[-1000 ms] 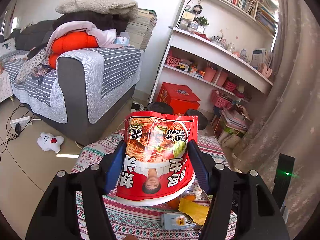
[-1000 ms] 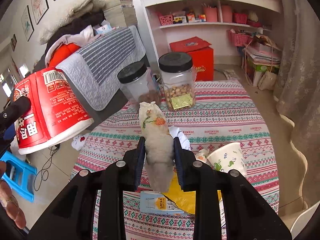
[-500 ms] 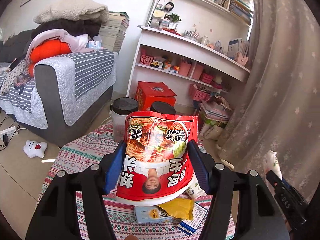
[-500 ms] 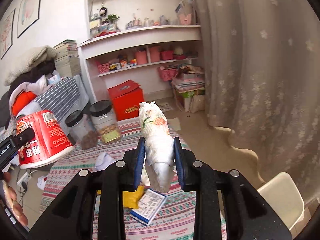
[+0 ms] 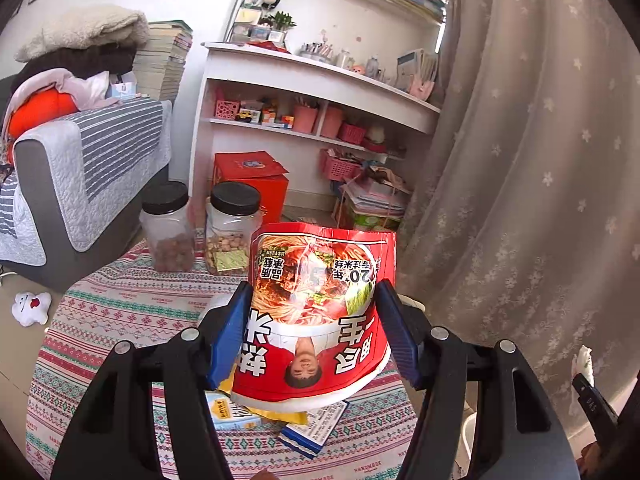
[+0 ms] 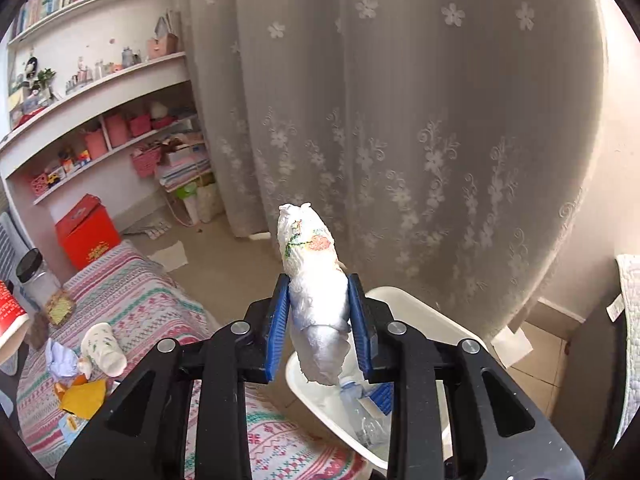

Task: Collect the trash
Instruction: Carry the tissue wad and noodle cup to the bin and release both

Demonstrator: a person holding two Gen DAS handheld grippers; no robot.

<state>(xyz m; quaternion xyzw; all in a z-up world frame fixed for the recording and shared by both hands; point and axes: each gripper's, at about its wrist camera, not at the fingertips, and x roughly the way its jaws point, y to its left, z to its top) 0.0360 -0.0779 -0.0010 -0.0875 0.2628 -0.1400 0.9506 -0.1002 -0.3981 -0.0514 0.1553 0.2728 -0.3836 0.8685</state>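
My left gripper (image 5: 314,320) is shut on a red instant noodle cup (image 5: 316,312), held upside down above the patterned tablecloth (image 5: 120,312). My right gripper (image 6: 319,312) is shut on a crushed white paper cup with a flower print (image 6: 314,280), held above a white bin (image 6: 420,312) beside the table. The bin holds a plastic bottle (image 6: 360,404) and other trash. On the table lie a yellow wrapper (image 6: 84,398), a paper cup on its side (image 6: 102,348), a crumpled tissue (image 6: 60,360) and a blue-edged leaflet (image 5: 314,424).
Two black-lidded jars (image 5: 168,228) (image 5: 232,232) stand at the table's far side. A grey sofa (image 5: 80,168) is at the left, white shelves (image 5: 312,92) behind, a red box (image 5: 252,180) on the floor. A flowered curtain (image 6: 400,120) hangs behind the bin.
My right gripper has swung right with the crushed cup, from over the table to above the white bin. My left gripper has turned slightly right, still holding the noodle cup.
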